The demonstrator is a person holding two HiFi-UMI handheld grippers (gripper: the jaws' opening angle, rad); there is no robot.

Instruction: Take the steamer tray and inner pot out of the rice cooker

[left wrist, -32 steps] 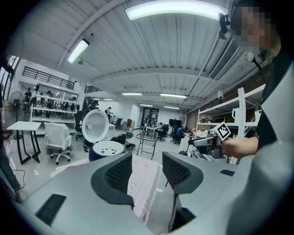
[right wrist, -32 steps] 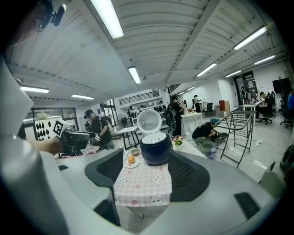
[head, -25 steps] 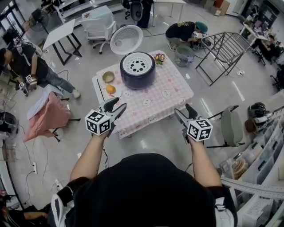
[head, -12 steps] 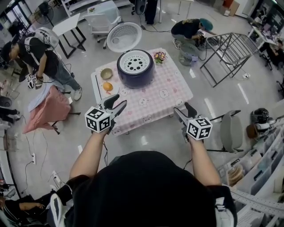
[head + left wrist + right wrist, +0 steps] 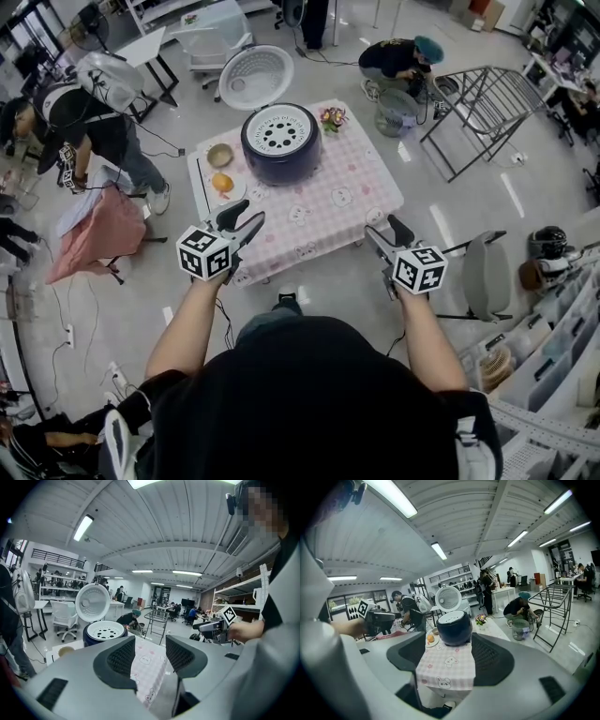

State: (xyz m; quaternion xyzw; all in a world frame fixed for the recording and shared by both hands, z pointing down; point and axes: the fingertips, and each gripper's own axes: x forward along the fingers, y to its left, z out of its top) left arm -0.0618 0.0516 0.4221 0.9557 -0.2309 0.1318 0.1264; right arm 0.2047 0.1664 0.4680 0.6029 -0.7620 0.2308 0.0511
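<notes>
Rice cooker (image 5: 281, 142) with lid raised, near far edge of checked-cloth table (image 5: 347, 202), white perforated steamer tray (image 5: 279, 131) seated in its top, left gripper (image 5: 246, 217) and right gripper (image 5: 382, 228) short of near edge, jaws of both apart, holding nothing

Low square table (image 5: 373, 201) stood on grey floor (image 5: 450, 192), covered by pink-and-white checked cloth (image 5: 314, 223) with small animal prints. At far side: round dark-blue rice cooker (image 5: 281, 169), white lid (image 5: 255, 77) raised. Left of it: small tan bowl (image 5: 220, 155). Just nearer: white plate (image 5: 235, 194) bearing orange fruit (image 5: 222, 182). At far right corner: small bunch of flowers (image 5: 332, 118).
</notes>
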